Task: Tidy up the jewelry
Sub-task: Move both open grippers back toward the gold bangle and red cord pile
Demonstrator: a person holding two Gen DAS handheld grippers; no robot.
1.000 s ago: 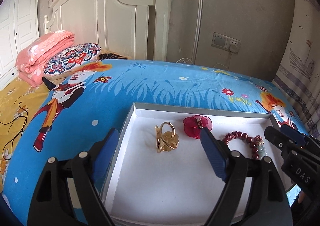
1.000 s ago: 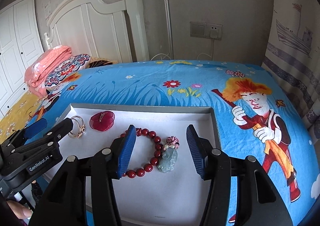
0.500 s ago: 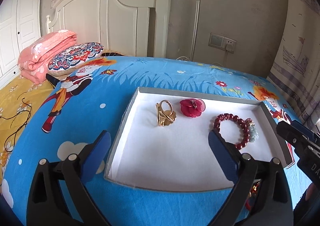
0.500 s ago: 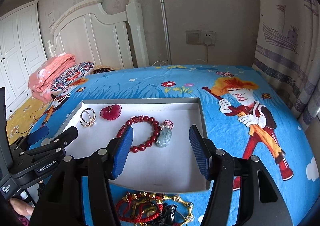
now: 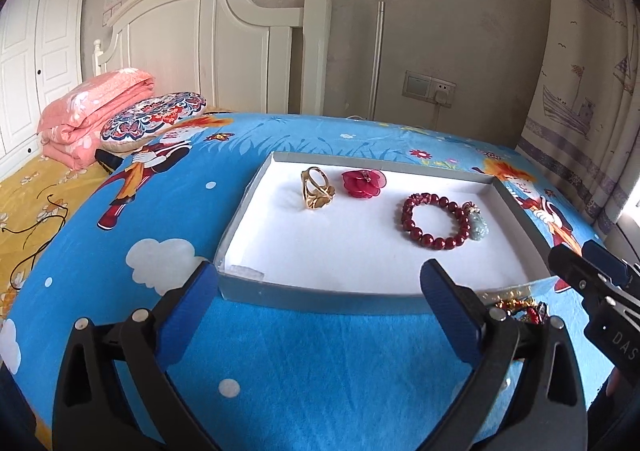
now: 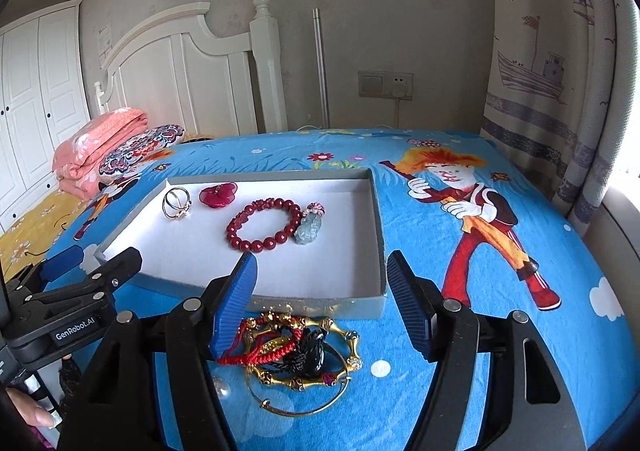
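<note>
A shallow white tray with grey walls (image 5: 320, 297) (image 6: 378, 235) lies on the blue bed. In it are a gold ring piece (image 5: 316, 193) (image 6: 176, 203), a red flower brooch (image 5: 363, 182) (image 6: 218, 194) and a red bead bracelet with a pale jade charm (image 5: 438, 221) (image 6: 264, 225). A tangled pile of jewelry (image 6: 298, 347) with red cord, a gold bamboo bangle and a black pendant lies in front of the tray; part of it shows in the left wrist view (image 5: 518, 309). My left gripper (image 5: 320, 315) is open and empty before the tray. My right gripper (image 6: 322, 309) is open over the pile.
A white headboard (image 5: 216, 51) and a pink folded blanket (image 5: 96, 111) with a patterned pillow (image 5: 154, 119) are at the far left. A curtain (image 6: 560, 71) hangs at the right. A wall socket (image 6: 386, 85) is behind the bed.
Both grippers have pulled back from above the tray toward the near side of the bed. The jewelry pile in front of the tray has come into view under the right gripper.
</note>
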